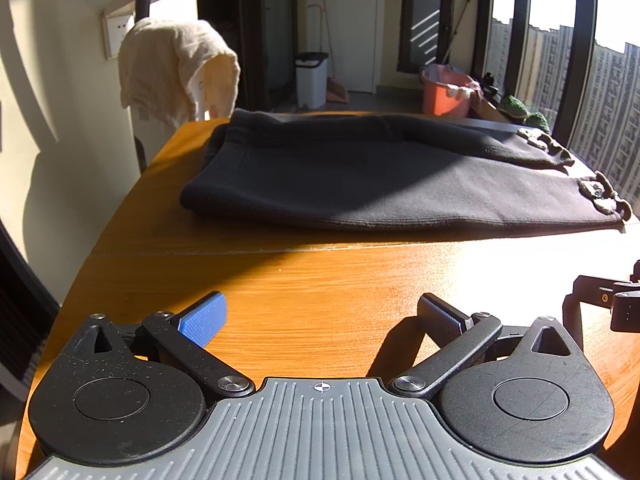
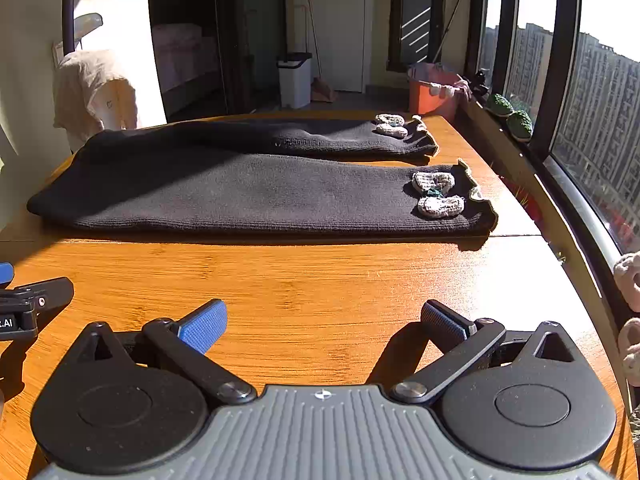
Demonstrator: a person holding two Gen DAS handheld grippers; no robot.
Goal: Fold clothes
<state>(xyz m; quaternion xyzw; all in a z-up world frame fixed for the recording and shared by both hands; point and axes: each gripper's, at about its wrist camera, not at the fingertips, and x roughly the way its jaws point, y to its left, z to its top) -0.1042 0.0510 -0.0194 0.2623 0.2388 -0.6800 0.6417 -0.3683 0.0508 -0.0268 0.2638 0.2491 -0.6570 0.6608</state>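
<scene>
A black knit pair of trousers (image 1: 360, 176) (image 2: 248, 192) lies flat across the far half of the wooden table (image 1: 320, 288) (image 2: 320, 280), waist to the left, both legs running right. Grey crocheted bows (image 2: 436, 196) (image 1: 600, 194) decorate the frilled cuffs. My left gripper (image 1: 320, 316) hovers open over bare wood, well short of the garment's near edge. Beside it, my right gripper (image 2: 324, 318) also stands open with nothing between its blue-padded fingers (image 2: 202, 328). Each gripper shows at the edge of the other's view.
A cream cloth (image 1: 176, 68) hangs over a stand past the table's far left corner. A white bin (image 1: 312, 80), an orange bucket (image 1: 444, 92) and green plants (image 2: 516, 114) stand beyond. Windows (image 2: 600, 100) run along the right edge. A pinkish knit item (image 2: 630, 312) pokes in at right.
</scene>
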